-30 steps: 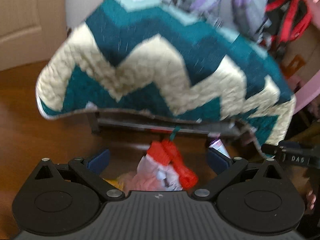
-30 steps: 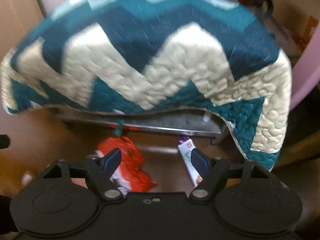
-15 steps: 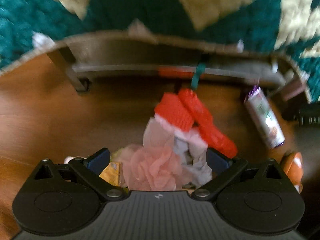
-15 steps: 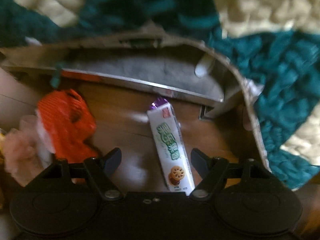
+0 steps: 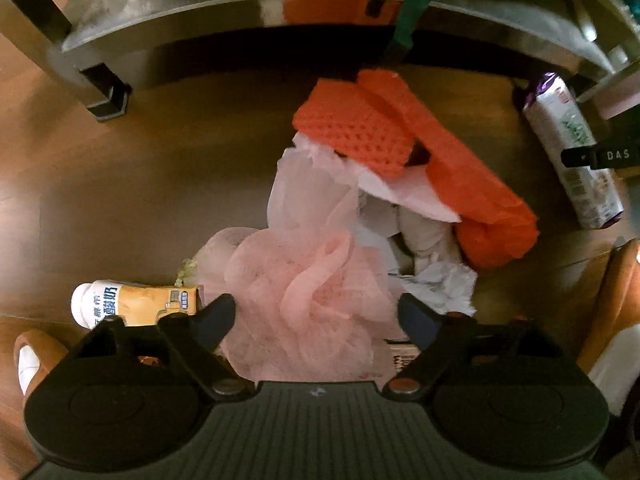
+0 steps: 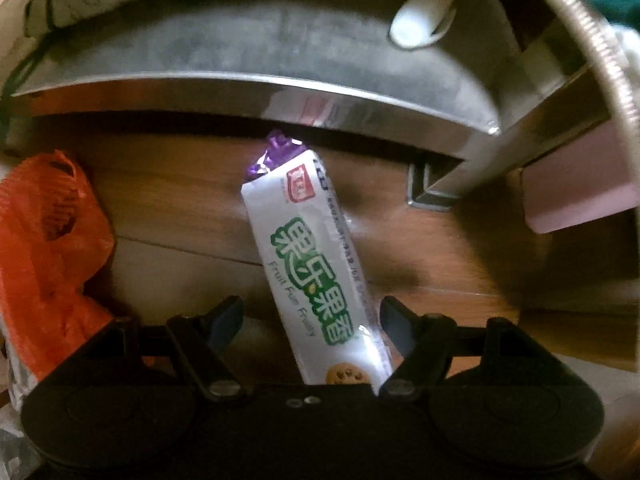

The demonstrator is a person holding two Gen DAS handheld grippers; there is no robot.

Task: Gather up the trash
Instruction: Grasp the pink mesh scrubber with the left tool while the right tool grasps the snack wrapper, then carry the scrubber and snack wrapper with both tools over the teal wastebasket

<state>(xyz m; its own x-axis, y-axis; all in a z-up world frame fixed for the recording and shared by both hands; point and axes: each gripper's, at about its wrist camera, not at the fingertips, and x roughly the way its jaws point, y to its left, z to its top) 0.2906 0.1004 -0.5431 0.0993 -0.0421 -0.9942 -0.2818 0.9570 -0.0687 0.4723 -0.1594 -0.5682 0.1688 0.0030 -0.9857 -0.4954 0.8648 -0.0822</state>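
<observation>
On the wooden floor under the bed frame, the left hand-held gripper (image 5: 316, 316) is closing around the fluffy pink mesh puff (image 5: 304, 304), pads not yet pressing, while the right hand-held gripper (image 6: 311, 322) straddles, jaws open, the long white biscuit packet (image 6: 316, 276), which next needs squeezing.

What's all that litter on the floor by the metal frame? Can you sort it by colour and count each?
Orange mesh bag: 1
Pink mesh puff: 1
White crumpled paper and plastic: 1 heap, pieces too tangled to count
Yellow and white drink bottle: 1
White and purple biscuit pack: 1
Total: 5 lots of litter
</observation>
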